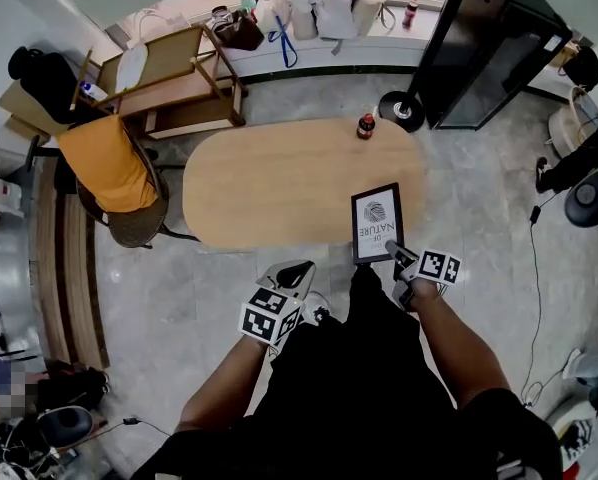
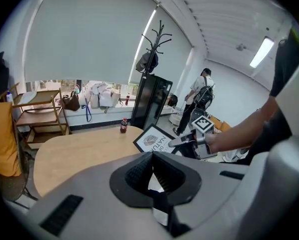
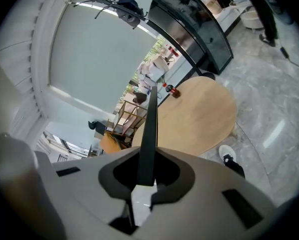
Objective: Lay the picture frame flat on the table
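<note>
The black picture frame with a white leaf print faces up over the near right edge of the oval wooden table. My right gripper is shut on the frame's near edge. In the right gripper view the frame runs edge-on out from between the jaws. The left gripper view shows the frame tilted, with the right gripper on it; I cannot tell if it touches the table. My left gripper hangs shut and holding nothing, off the table's near edge and left of the frame.
A small dark bottle stands at the table's far right edge. A chair draped in orange cloth sits at the left end, with a wooden cart behind it. A black cabinet stands at far right. A person stands beyond the cabinet.
</note>
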`<state>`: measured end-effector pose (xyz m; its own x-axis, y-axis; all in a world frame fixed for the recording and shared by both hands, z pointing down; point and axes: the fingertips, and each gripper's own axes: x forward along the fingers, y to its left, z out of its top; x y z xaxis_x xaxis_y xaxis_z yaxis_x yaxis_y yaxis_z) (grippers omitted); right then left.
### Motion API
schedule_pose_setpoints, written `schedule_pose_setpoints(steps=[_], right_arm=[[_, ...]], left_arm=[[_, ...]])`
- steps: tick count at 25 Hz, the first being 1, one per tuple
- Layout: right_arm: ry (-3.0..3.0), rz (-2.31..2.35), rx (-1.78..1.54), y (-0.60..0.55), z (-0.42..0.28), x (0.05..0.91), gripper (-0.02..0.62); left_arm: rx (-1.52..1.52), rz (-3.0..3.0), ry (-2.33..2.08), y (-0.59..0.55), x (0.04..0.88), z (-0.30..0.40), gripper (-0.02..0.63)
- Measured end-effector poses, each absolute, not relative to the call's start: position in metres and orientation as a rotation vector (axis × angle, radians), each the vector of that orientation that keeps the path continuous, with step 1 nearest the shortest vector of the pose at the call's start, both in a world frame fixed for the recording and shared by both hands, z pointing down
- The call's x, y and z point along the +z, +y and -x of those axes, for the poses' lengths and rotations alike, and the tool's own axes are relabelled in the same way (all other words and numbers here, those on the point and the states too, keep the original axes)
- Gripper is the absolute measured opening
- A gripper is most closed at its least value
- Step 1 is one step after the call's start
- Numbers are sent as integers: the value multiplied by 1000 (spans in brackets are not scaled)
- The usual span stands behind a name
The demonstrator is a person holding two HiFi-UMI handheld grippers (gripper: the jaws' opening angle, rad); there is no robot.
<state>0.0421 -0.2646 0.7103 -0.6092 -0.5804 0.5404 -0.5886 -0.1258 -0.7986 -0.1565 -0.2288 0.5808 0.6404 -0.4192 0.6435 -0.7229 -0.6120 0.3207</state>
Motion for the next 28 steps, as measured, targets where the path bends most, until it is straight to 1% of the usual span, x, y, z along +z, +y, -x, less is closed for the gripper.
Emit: schedule_pose_setpoints(steps=[8,14,19,20,21,23,24,26,28], right_arm=[[-1823,-1367,2006,-377,-77,855,23],[-1885,-1307,2103,-458,-68,907,23],[-1804,-1229,2149,-473,-66,954,26],[-1789,-1212,2132,-471,-67,963,43],[-1790,-1178,2098,-467,-66,971,79],[-1839,-1044,1955,-457,-58,980,219],[-1872,-961,1846,-450,-53,984,248],[-1901,-815,1610,-434,-47,991,273],[-1847,-738,1423,-420,-51,1006,276]], left_arm=[[745,-2096,-1056,-291,604,156,5],[768,-1981,-1100,-335,636,136,5],[780,-1928,-1073,-351,655,117,5],[786,-1917,-1072,-352,659,116,5],[790,-1904,-1073,-352,663,116,5],[797,-1876,-1080,-351,670,118,5],[802,-1861,-1083,-350,673,120,5],[807,-1838,-1090,-349,679,123,5],[807,-1826,-1093,-349,681,123,5]])
